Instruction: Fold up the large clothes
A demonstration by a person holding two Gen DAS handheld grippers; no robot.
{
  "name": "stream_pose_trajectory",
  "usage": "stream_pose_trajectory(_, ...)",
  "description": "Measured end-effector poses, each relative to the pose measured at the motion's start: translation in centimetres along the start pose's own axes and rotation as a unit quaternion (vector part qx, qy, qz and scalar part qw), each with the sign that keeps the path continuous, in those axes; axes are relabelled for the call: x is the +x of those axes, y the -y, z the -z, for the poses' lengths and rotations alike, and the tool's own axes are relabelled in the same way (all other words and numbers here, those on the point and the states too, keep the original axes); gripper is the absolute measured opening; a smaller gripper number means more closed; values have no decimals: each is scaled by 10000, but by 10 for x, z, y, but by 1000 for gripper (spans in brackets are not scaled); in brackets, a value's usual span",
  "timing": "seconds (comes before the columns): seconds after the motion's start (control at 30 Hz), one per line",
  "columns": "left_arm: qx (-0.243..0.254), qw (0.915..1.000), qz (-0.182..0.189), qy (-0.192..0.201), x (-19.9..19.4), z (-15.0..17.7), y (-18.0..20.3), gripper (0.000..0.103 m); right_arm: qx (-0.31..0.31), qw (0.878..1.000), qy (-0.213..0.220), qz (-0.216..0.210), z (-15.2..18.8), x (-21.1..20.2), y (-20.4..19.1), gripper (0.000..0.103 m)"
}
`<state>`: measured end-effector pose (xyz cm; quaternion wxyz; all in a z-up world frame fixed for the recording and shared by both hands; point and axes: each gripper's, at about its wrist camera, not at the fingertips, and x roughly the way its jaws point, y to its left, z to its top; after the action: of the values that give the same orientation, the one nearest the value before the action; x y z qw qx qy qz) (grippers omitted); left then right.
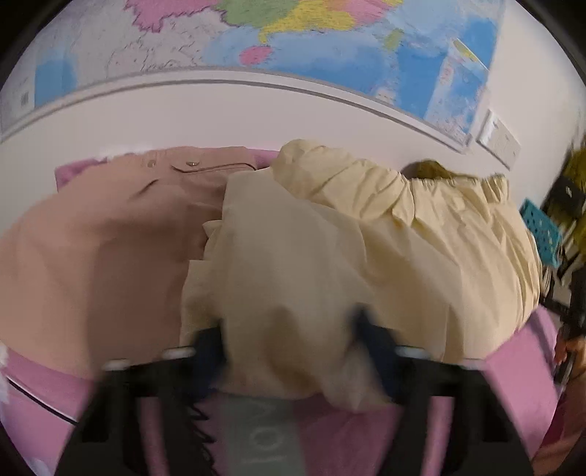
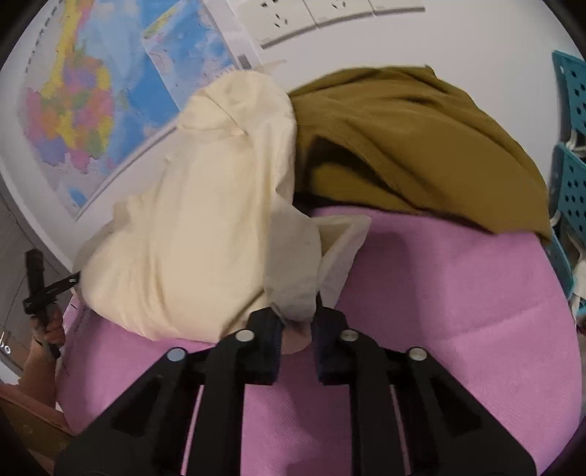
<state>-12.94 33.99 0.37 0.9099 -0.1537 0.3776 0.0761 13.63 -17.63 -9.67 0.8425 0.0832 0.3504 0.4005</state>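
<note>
A large pale yellow garment (image 1: 329, 238) lies bunched on the pink cloth-covered table (image 1: 512, 366). My left gripper (image 1: 289, 337) has its fingers spread wide with the yellow fabric draped between them; the view is blurred. In the right wrist view the same yellow garment (image 2: 197, 219) lies heaped to the left. My right gripper (image 2: 297, 322) is shut on a fold of its edge, just above the pink table (image 2: 457, 311).
A folded peach garment (image 1: 110, 238) lies left of the yellow one. An olive-brown garment (image 2: 410, 146) is piled at the back right. A map (image 1: 293, 40) hangs on the wall behind. Teal perforated crates (image 2: 571, 175) stand at the right. Wall sockets (image 2: 311, 14) sit above.
</note>
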Motion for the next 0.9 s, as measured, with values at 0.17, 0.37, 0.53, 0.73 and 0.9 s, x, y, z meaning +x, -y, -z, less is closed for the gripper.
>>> stream_pose_trajectory(0.17,-792,9925,927,41,-27,-2,-10,9,189,9931,899,-731,-12,-80,-10,7)
stream_pose_trajectory(0.37,-1024,9855,1348,-56,-66,31,-1,8,680,9878,1307,-510,10,-148,11,6)
stream_pose_trajectory(0.53,-1201,9800,1364,-810,-37,70,-3,12,1176,9926,247,199,46,-109,50,8)
stream_pose_trajectory(0.73,-852,9937,578,-437,-56,50,7,46,924,9882,231,1197,35,-107,35,45)
stream_pose_trajectory(0.9,181,9986,456,203,-90,33,51,59,266,9791,799,1850,13,-125,-3,60)
